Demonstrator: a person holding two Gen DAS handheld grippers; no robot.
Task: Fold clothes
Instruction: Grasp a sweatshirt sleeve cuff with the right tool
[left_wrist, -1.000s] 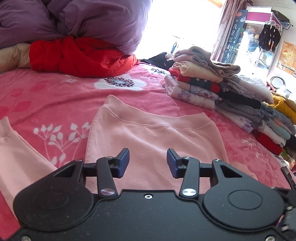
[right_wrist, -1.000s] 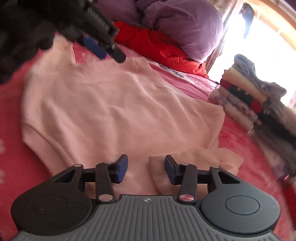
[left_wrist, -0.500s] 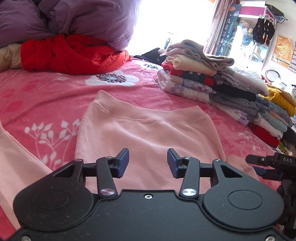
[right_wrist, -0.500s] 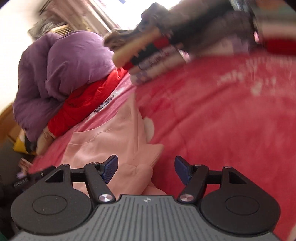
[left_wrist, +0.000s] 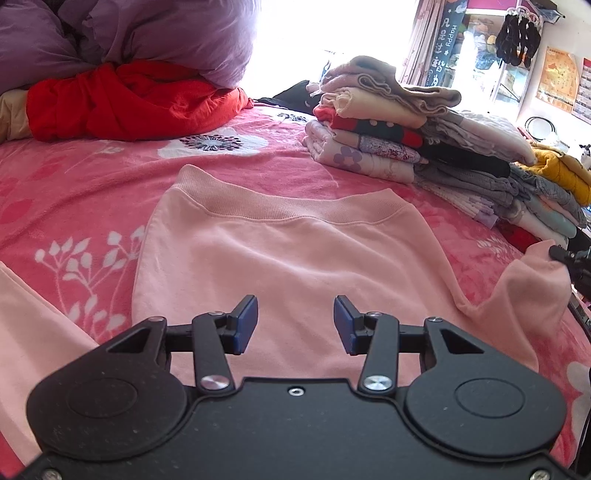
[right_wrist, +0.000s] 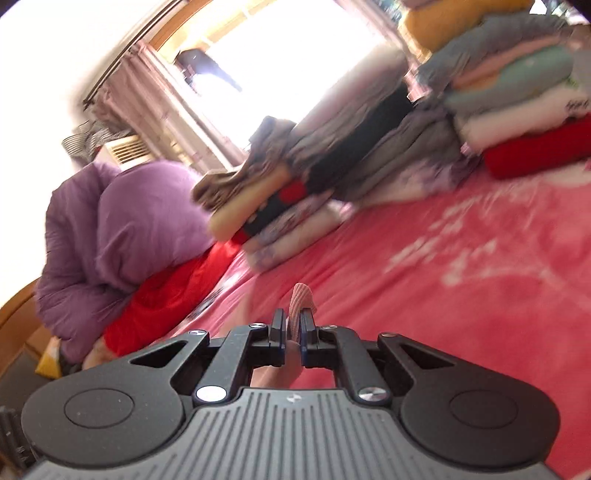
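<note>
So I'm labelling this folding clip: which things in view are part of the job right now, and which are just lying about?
In the job:
- pink sweatshirt, spread flat on the bed
- its sleeve cuff, pinched in the right gripper
- left gripper, open above the sweatshirt

Lying about:
- stack of folded clothes
- red garment
- purple duvet
- pink floral blanket

Garment: pink sweatshirt (left_wrist: 295, 266), plain soft knit with a ribbed hem band (left_wrist: 295, 208)
Pose: body spread flat, hem band at the far end
Location: on the pink floral blanket (left_wrist: 92, 192), near the pile of folded clothes (left_wrist: 424, 147)
Sleeve: right sleeve (left_wrist: 532, 284) lifted off the blanket, pulled outward
Cuff: ribbed cuff (right_wrist: 301, 301) pinched between the pads of the right gripper (right_wrist: 293, 325)
Other sleeve: lies flat at the left edge (left_wrist: 26, 332)
</note>
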